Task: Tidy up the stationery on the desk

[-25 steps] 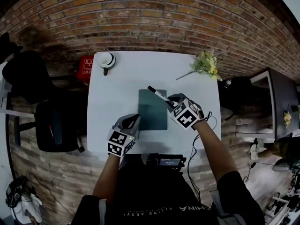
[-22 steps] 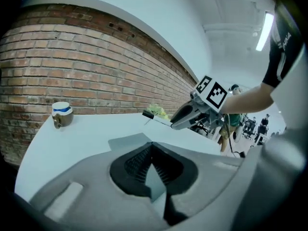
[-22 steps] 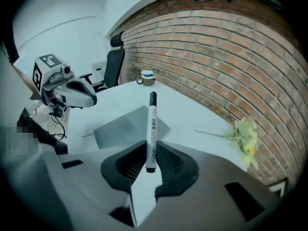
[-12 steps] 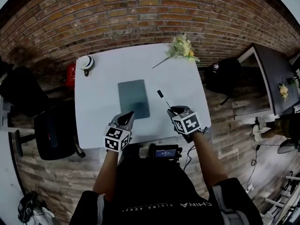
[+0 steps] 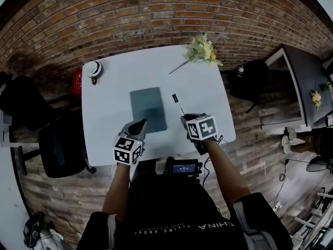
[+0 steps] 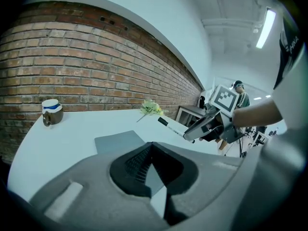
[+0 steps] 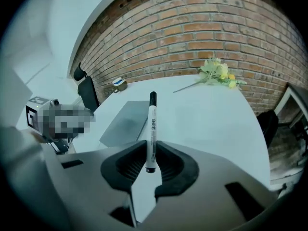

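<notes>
My right gripper (image 5: 186, 120) is shut on a white marker with a black cap (image 5: 177, 103), which sticks out ahead of the jaws, above the white table (image 5: 112, 95) and just right of a grey pad (image 5: 148, 109). In the right gripper view the marker (image 7: 152, 126) sits upright between the pads (image 7: 150, 165), its cap pointing at the brick wall. My left gripper (image 5: 139, 126) hangs at the pad's near left corner, shut and empty (image 6: 152, 150). From there the pad (image 6: 119, 141) lies ahead, with the marker (image 6: 172, 127) at the right.
A mug (image 5: 94, 69) stands at the far left corner, and a sprig of yellow flowers (image 5: 201, 50) lies at the far right. A black device (image 5: 182, 167) sits at the near edge. A black chair (image 5: 58, 139) and a red box (image 5: 77, 82) stand left of the table.
Both grippers have drawn back toward the near edge. The right one has rolled and carried the marker from over the pad's far right corner to the pad's right side.
</notes>
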Tool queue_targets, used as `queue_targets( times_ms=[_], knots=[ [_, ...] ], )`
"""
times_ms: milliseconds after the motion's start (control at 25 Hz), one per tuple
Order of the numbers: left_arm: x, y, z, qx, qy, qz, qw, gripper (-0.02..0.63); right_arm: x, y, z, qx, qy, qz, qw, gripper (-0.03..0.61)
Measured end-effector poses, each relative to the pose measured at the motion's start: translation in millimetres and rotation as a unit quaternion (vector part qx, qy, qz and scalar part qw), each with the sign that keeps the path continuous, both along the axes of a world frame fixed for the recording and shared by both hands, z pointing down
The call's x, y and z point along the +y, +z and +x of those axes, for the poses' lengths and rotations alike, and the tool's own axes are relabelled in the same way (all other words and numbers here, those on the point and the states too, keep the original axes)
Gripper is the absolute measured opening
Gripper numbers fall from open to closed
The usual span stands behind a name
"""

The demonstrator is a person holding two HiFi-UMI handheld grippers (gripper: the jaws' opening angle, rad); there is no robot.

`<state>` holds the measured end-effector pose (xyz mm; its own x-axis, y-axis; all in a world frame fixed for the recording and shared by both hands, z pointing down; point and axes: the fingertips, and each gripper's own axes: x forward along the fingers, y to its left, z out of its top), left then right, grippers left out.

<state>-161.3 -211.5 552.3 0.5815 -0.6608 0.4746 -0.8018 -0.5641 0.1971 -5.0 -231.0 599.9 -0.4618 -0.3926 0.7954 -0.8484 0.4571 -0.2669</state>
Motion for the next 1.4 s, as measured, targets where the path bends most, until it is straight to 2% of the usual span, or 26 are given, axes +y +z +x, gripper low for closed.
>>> queue_targets(
  times_ms=[240,520,760,1400],
  knots=[
    [-19.6,7.2,-17.1,0.003,-0.002,-0.016,0.9999,0.011,-7.7,31.5,-35.9,-0.053,0.057,-0.084,0.993,0.074],
    [-27.4,25.1,-33.1,0.001,0.001,-0.039,0.9992,0.011,-13.4,56.0,-61.4,-0.122,0.111,-0.157,0.974,0.074],
    [-25.3,36.0,-37.6,0.005,0.007,-0.054,0.9985,0.011,-13.0,64.9,-69.3,-0.133,0.117,-0.17,0.97,0.074],
    [-20.3,40.9,-37.0,0.002,0.011,-0.063,0.9979,0.011,-7.3,67.2,-67.5,-0.121,0.09,-0.146,0.978,0.088]
  ],
)
